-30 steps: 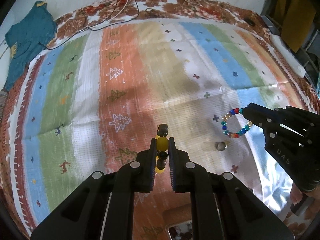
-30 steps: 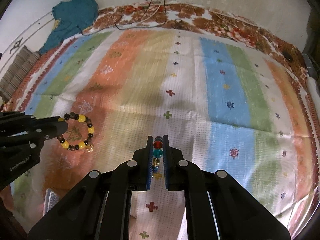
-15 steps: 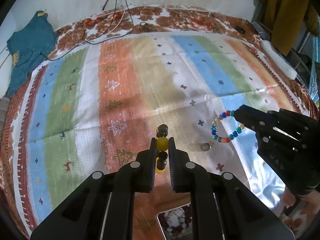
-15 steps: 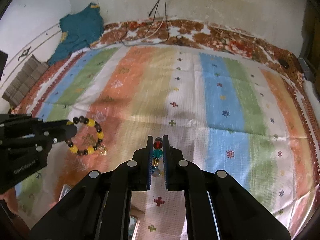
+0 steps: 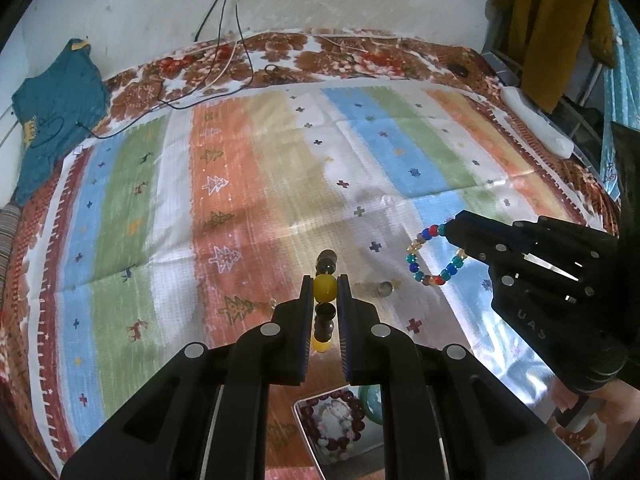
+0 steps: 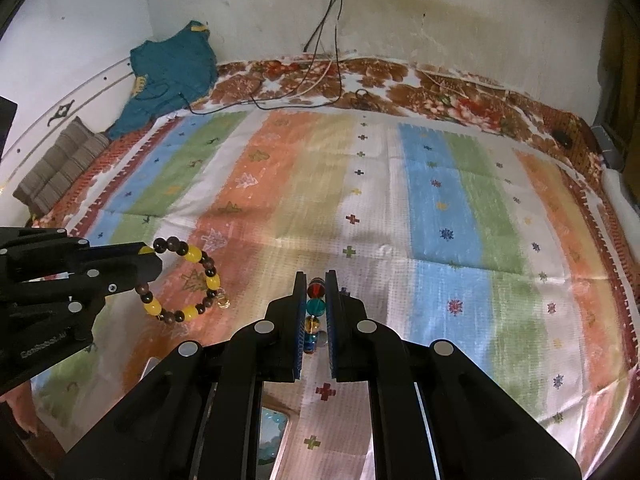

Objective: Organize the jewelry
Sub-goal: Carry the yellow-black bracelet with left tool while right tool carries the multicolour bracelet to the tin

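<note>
your left gripper (image 5: 325,294) is clamped on the yellow-and-brown bead bracelet (image 6: 188,280), loop hanging off the striped bedspread (image 5: 256,184). your right gripper (image 6: 316,300) pinches the multicolour bead bracelet (image 5: 434,254) at 3 o'clock in the left view. small ring (image 5: 385,289) lies on the cloth between them. tray (image 5: 336,428) of bracelets at 6 o'clock.

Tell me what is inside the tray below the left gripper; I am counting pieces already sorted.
In the tray, a dark red bead bracelet ringed around paler beads, with a green ring-shaped piece beside it. The left gripper covers the tray's right side, so no count is possible.
</note>
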{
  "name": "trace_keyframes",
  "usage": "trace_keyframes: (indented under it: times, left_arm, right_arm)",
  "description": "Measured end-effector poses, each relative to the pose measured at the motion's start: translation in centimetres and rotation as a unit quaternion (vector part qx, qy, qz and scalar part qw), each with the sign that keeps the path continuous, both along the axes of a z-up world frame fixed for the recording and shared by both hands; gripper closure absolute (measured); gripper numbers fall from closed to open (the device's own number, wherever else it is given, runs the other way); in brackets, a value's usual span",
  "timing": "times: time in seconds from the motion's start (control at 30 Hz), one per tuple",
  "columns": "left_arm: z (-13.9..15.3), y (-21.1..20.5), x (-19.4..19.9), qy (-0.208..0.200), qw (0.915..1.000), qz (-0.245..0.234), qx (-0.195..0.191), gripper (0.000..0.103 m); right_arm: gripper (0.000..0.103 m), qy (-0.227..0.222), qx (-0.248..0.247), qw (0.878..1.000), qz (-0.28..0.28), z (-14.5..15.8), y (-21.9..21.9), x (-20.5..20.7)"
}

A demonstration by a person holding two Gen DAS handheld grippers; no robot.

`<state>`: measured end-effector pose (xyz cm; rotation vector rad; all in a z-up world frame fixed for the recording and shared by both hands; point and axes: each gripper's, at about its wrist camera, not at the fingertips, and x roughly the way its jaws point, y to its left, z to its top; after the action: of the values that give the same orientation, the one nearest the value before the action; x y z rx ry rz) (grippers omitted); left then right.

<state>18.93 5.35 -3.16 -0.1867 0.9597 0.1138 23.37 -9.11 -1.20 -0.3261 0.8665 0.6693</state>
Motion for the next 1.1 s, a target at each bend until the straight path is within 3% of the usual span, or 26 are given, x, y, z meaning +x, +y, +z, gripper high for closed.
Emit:
trace_keyframes:
  times: [1.1]
  left_arm:
    - [1.6, -3.0, -5.6, -0.027, 0.9994, -0.020, 0.004, 0.092]
  right_arm:
    - [0.093, -0.027, 0.012, 0.998, 0.050, 2.0, -1.6, -7.5]
